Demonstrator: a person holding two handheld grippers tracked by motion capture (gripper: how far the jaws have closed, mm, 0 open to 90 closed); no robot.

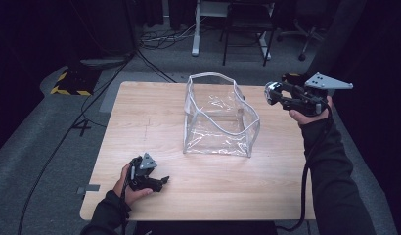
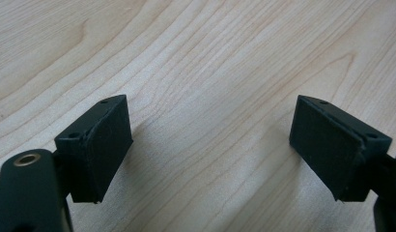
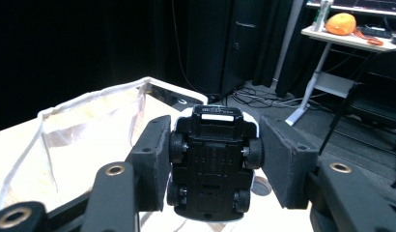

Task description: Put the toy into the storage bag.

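Right tongs [image 3: 211, 159] pinch a toy car [image 3: 213, 159] by its wheels, underside showing, beside the clear bag [image 1: 218, 117]; it could squirt free (slick wheels). Left tongs [image 2: 210, 145] gape empty over the tabletop [image 2: 210, 58].

The worktop [image 1: 140, 127] is pale wood with curving brown grain. The clear plastic bag [image 1: 219, 117] has white edging. The toy car [image 3: 213, 159] shows a black underside, black wheels and a white body rim. Both hand-held grippers are black; the right hand-held gripper [image 1: 286, 95] carries a grey plate.
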